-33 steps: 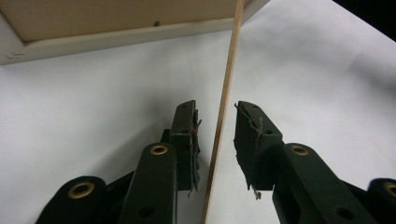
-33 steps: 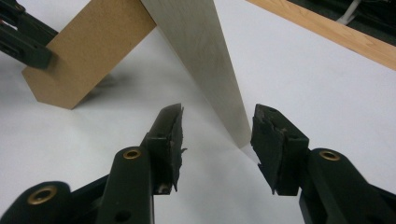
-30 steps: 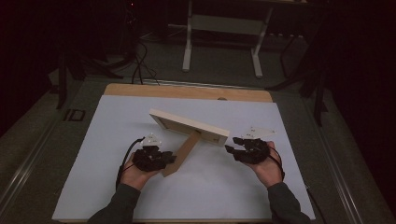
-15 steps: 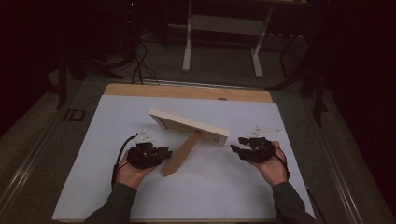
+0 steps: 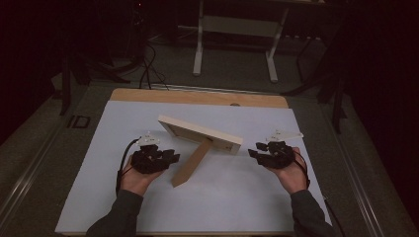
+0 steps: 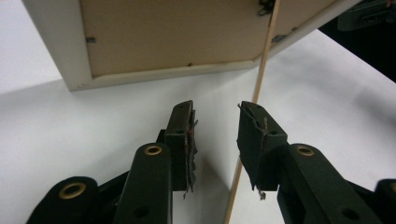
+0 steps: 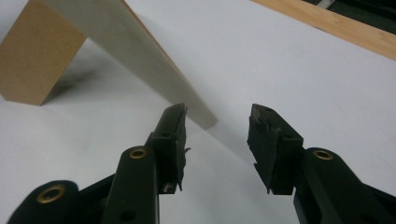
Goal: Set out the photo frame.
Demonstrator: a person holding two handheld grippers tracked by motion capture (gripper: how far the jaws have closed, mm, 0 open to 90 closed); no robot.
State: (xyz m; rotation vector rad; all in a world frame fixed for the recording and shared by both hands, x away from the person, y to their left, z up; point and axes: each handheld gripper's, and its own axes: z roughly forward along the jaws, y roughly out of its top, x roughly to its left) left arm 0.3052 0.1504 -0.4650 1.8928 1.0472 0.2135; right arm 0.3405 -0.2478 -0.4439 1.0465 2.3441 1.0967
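the picture frame [image 5: 197, 132] stood propped on its easel leg [image 5: 190, 163] mid-surface, long axis running between both hands. left tongs [image 5: 170, 158], nearer, beside the leg, had just been opening, nothing between; right tongs [image 5: 254, 150], closing, empty, faced the frame's end.

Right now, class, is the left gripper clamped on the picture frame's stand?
No. In the left gripper view the left gripper has open jaws with a bare gap, and the stand passes beside them unpinched.

Picture frame [image 5: 200, 134] mid-table [image 5: 247, 207] — left gripper [image 5: 170, 159], right gripper [image 5: 255, 152] flanking it
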